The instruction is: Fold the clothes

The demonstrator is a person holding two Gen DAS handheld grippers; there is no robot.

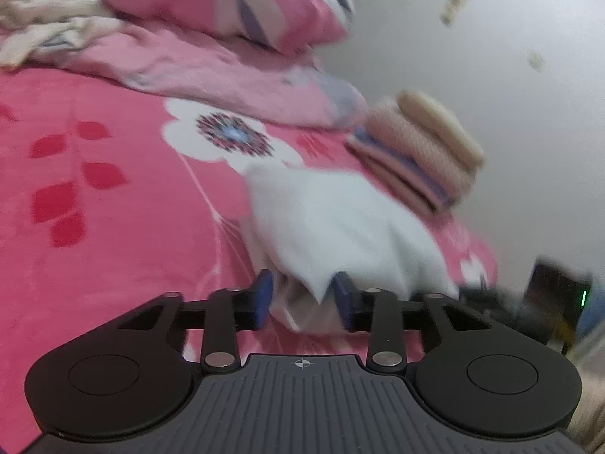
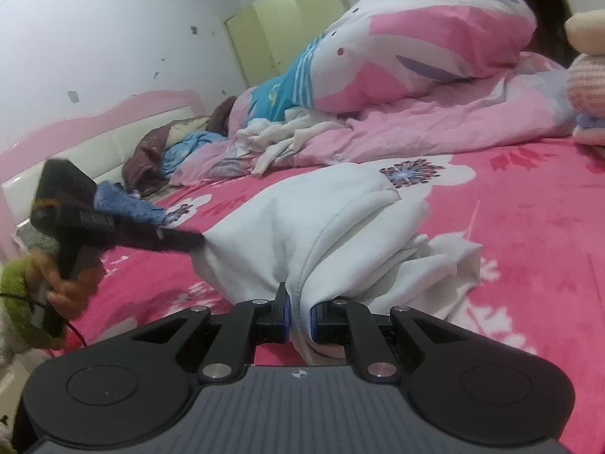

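A white garment (image 1: 332,219) (image 2: 302,219) lies bunched on the pink flowered bed cover (image 1: 113,227) (image 2: 529,227). My left gripper (image 1: 302,295) has its blue pads (image 1: 264,295) standing apart, and a loose corner of the white cloth hangs between them without being pinched. In the right wrist view the left gripper (image 2: 196,244) touches the garment's left corner, held by a hand (image 2: 64,287). My right gripper (image 2: 300,312) is shut on a gathered fold of the white garment at its near edge. The left wrist view shows the right gripper (image 1: 499,302) only as a dark blur.
A stack of folded clothes (image 1: 423,151) (image 2: 586,87) sits by the bed's edge near the wall (image 1: 491,38). A pink pillow (image 1: 245,0) (image 2: 435,38), a pink duvet (image 1: 189,68) and a heap of loose clothes (image 2: 280,132) lie further back. A headboard (image 2: 94,143) stands beyond.
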